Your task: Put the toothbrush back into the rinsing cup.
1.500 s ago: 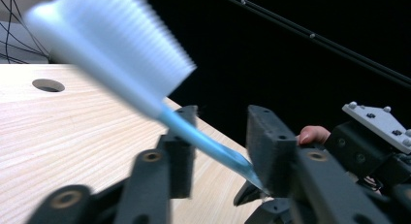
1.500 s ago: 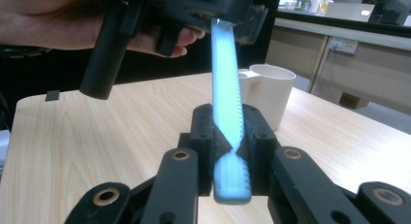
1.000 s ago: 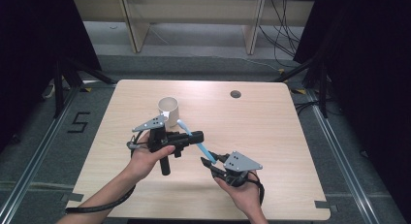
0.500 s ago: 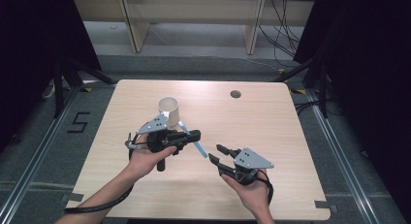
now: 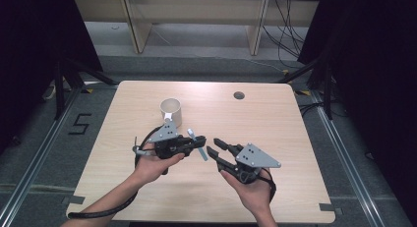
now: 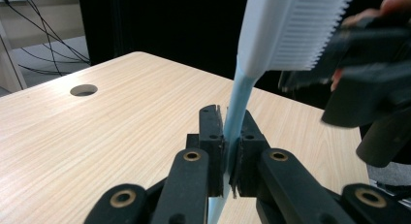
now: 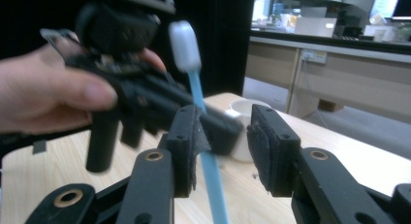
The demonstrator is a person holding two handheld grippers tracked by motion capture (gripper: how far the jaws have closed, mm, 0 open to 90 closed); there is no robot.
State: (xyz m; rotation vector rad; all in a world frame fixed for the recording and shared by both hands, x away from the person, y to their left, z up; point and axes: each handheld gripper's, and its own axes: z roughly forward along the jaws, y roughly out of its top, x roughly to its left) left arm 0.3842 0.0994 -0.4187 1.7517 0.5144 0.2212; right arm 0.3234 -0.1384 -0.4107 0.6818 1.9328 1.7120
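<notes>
Toothbrush handover above the desk: left jaws clamped on the handle, right jaws parted and empty.

The left gripper (image 6: 224, 151) holds its jaws shut on the pale blue plastic toothbrush with a white bristled head (image 6: 271, 35), pinching the slim handle near mid-length, so the brush stands clear of the light wooden desk (image 5: 275, 119), between the two hands. The right gripper (image 7: 228, 151) has just been closing its jaws somewhat; they stand half apart, with the handle passing just in front of the left pad, untouched as far as can be seen. A clean second grasp probably calls for centring the handle between both pads, below the left grip. The white cylindrical cup (image 5: 171, 110) stands just behind the left gripper.
</notes>
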